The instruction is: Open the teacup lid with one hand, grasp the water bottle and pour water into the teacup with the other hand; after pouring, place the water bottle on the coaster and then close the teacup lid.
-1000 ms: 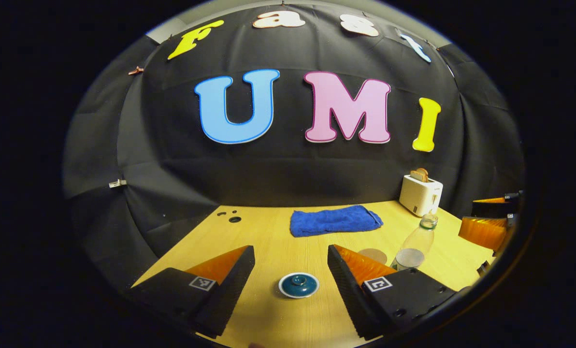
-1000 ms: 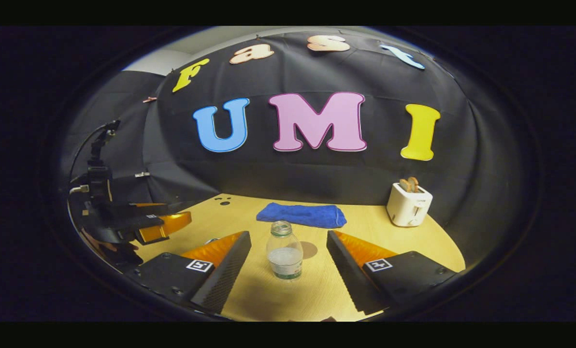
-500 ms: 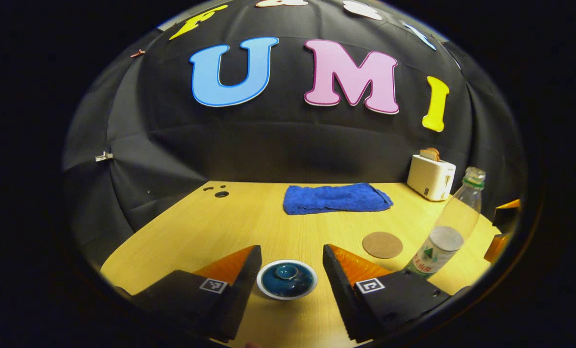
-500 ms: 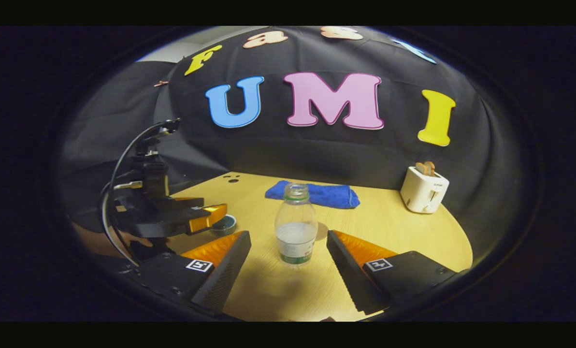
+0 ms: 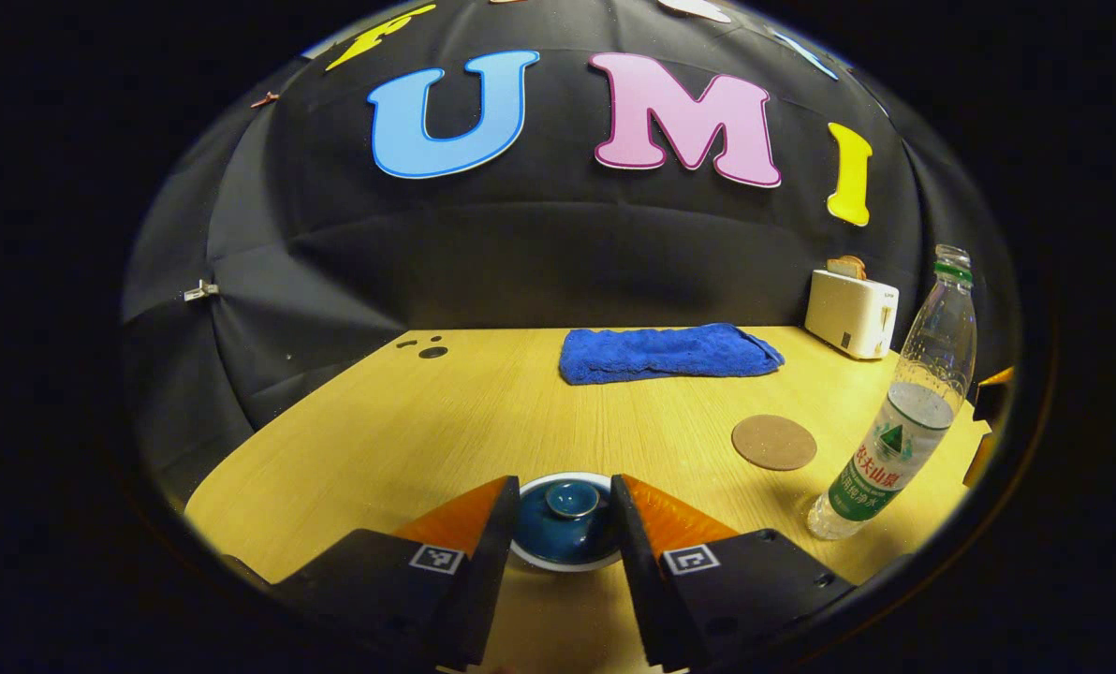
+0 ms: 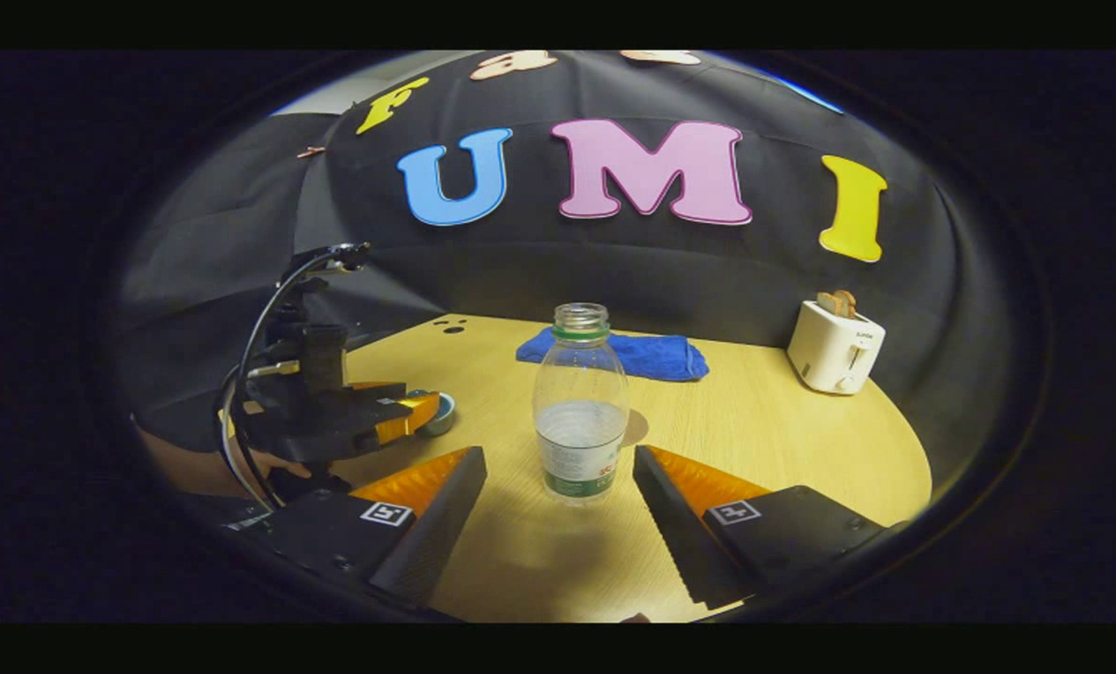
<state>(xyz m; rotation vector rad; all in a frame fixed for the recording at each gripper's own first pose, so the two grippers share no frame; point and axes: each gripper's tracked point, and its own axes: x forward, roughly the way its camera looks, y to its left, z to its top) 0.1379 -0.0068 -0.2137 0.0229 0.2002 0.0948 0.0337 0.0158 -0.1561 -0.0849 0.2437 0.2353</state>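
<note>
In the left gripper view the left gripper [image 5: 560, 513] is spread wide, its two fingers flanking the teacup lid [image 5: 563, 520], whose knob points straight up; whether they touch the rim cannot be told. To the right lie the round coaster [image 5: 773, 442], flat on the wooden table [image 5: 427, 421], then the water bottle [image 5: 898, 421], upright, capless mouth up. In the right gripper view the right gripper [image 6: 560, 482] stands open, fingers clear of that bottle's sides.
</note>
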